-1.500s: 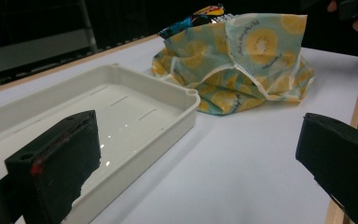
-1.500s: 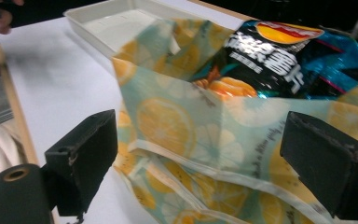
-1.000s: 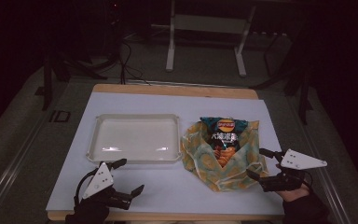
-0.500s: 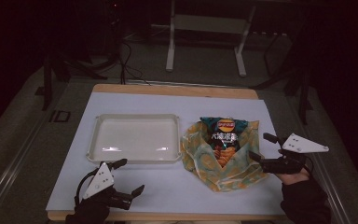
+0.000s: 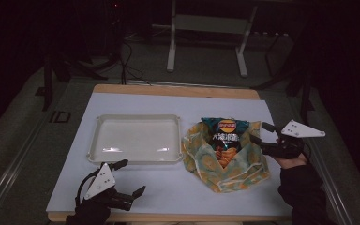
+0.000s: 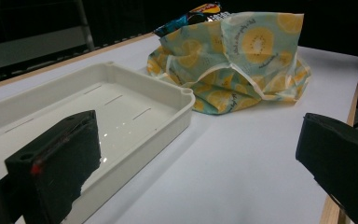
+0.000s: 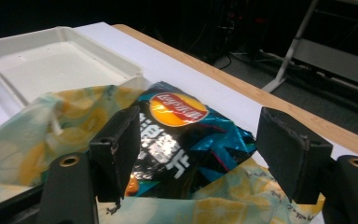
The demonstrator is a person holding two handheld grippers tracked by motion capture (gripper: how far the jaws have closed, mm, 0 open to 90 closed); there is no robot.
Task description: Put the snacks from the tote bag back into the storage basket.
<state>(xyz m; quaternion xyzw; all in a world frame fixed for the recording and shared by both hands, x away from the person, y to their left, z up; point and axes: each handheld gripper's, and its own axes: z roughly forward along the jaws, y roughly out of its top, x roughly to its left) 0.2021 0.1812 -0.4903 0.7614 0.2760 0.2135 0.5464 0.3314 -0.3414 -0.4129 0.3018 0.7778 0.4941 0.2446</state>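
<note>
Dark room hid everything beyond the white surface (image 5: 168, 187). Lemon cloth (image 5: 225, 173) covered half the chip bag (image 5: 222, 140); right gripper (image 5: 258, 133) fingers were closing, touching nothing. Left gripper (image 5: 129, 178) fingers stood apart near the front edge.

White tray (image 5: 136, 139) sits empty on the bench (image 5: 136, 103), on the left half of its white sheet, long side parallel to the front edge. Wooden edge strip runs along the far side. Beyond it on the dark floor: metal stand (image 5: 206, 23), loose cables (image 5: 129, 56).

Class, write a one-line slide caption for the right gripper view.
Open claw closing around a chip bag on lemon-print cloth, white tray behind.
</note>
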